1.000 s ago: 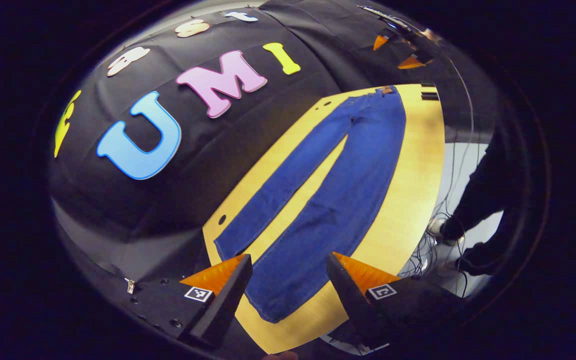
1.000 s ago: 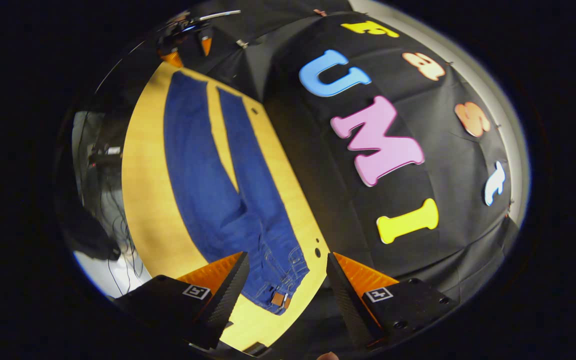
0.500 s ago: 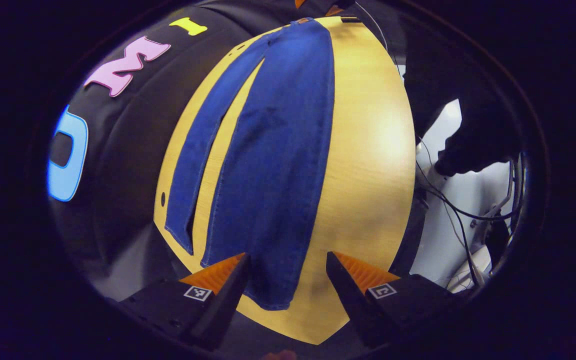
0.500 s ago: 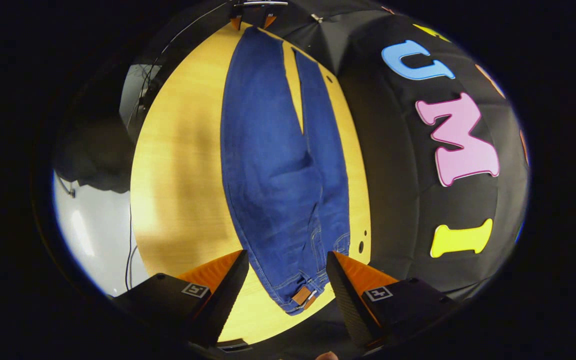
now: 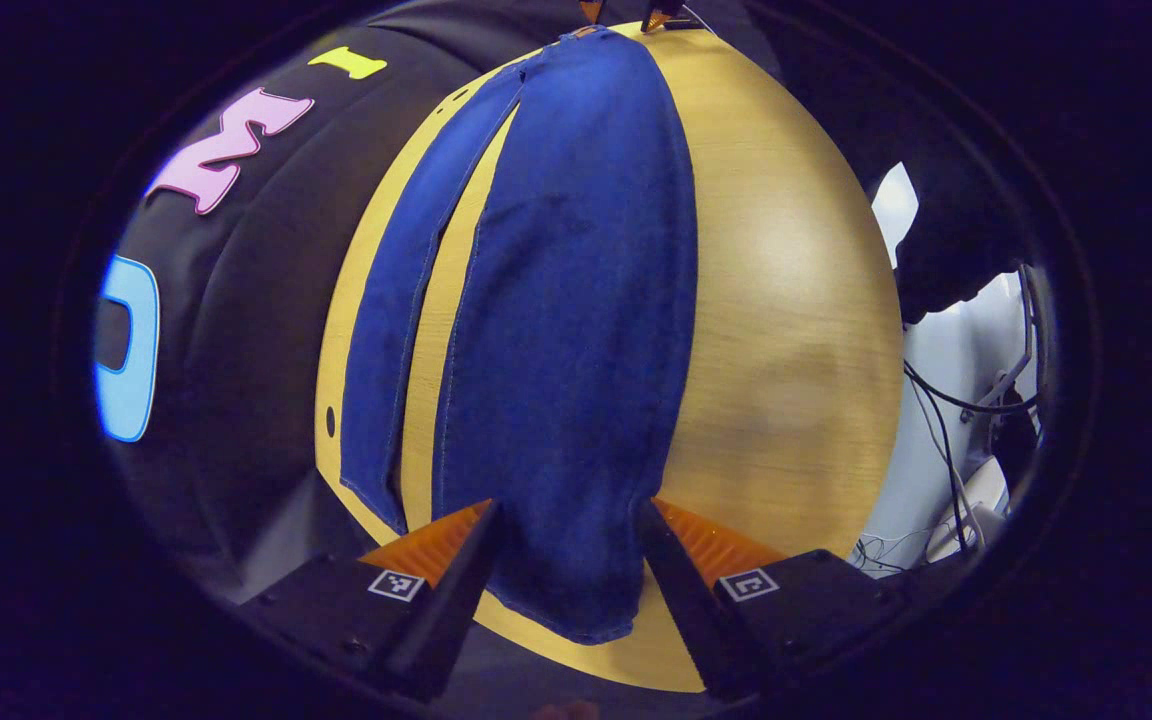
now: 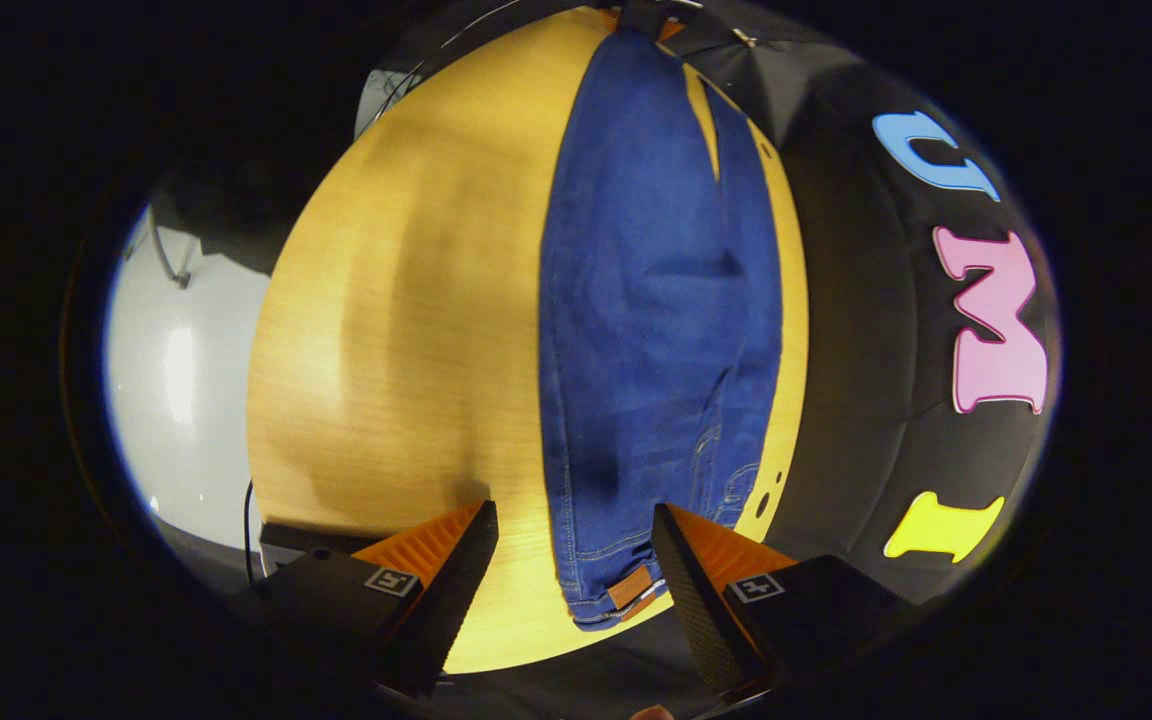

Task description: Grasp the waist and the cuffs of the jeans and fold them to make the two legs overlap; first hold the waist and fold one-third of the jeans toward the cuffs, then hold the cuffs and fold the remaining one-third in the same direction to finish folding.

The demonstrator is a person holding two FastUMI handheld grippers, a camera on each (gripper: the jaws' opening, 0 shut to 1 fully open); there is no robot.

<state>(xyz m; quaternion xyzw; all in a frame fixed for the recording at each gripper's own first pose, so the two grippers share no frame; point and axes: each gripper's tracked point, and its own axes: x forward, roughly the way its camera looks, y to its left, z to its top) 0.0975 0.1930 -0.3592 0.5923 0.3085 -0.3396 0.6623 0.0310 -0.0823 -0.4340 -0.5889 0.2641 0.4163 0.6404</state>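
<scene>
**Jeans flat and unfolded, both tools spread at opposite ends**

The blue jeans (image 5: 566,300) lie full length on the wooden desk (image 5: 786,330), legs parted by a narrow strip of bare wood. The left tool (image 5: 564,560) hangs above the cuff end with its fingers spread apart; the cuff (image 5: 576,610) of the nearer leg sits between them, not yet pinched. The right tool (image 6: 571,560) is at the other end, likewise spread, with the waist (image 6: 616,590) and its small leather patch between the fingers and nearer the right-hand one. At the far end of each view, just beyond the jeans, the opposite tool shows small.

Denim like this is likely soft but fairly heavy, and limp: it will sag and drag between two holds rather than keep a shape. The stitched waistband and the hemmed cuff are the thickest, firmest edges, so they look the best places to pinch. The grip should catch both layers of cloth, or the under layer may stay behind on the desk.

No containers are in sight.
</scene>
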